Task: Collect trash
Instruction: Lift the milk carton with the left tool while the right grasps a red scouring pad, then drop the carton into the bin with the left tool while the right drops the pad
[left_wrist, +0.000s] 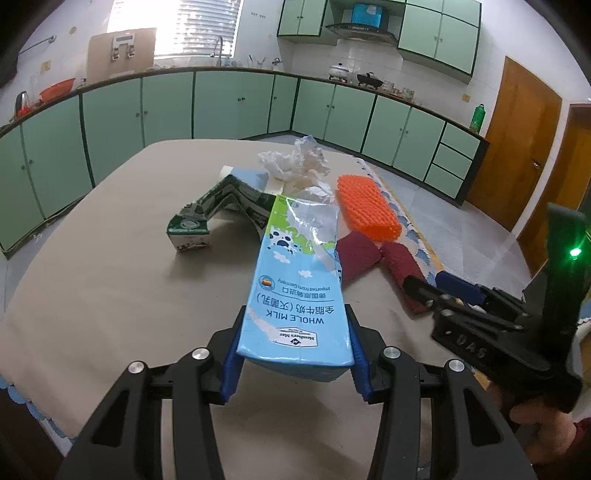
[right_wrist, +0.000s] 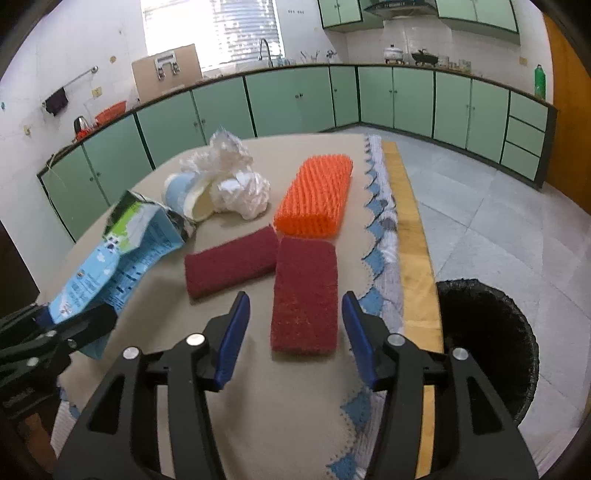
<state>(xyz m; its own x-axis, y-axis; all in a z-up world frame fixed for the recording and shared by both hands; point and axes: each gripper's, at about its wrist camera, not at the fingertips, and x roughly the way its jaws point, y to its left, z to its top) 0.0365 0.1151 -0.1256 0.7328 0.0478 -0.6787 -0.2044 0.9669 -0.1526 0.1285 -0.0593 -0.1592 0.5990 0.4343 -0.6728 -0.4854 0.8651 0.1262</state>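
The table (right_wrist: 288, 424), covered by a beige cloth, carries the litter and some cleaning pads; a black-lined bin (right_wrist: 487, 332) stands on the floor just beside its right edge. The step in hand appears to be the lifting of one piece of trash: the left claw (left_wrist: 293, 347) is pinching the near end of a flattened blue milk carton (left_wrist: 299, 280), whose far end rises off the cloth. The next move probably calls for carrying the carton rightward over the table edge and letting it drop into the bin. The carton is crushed flat, pale blue, printed "WHOLE MILK", its torn top showing silver lining. The right claw (right_wrist: 295, 339) is spread and holds nothing, hovering above a dark red scrub pad (right_wrist: 304, 291). Further trash lies beyond: a crumpled plastic bag (right_wrist: 229, 177), a green carton (left_wrist: 218, 218), and a paper cup (right_wrist: 184, 199).
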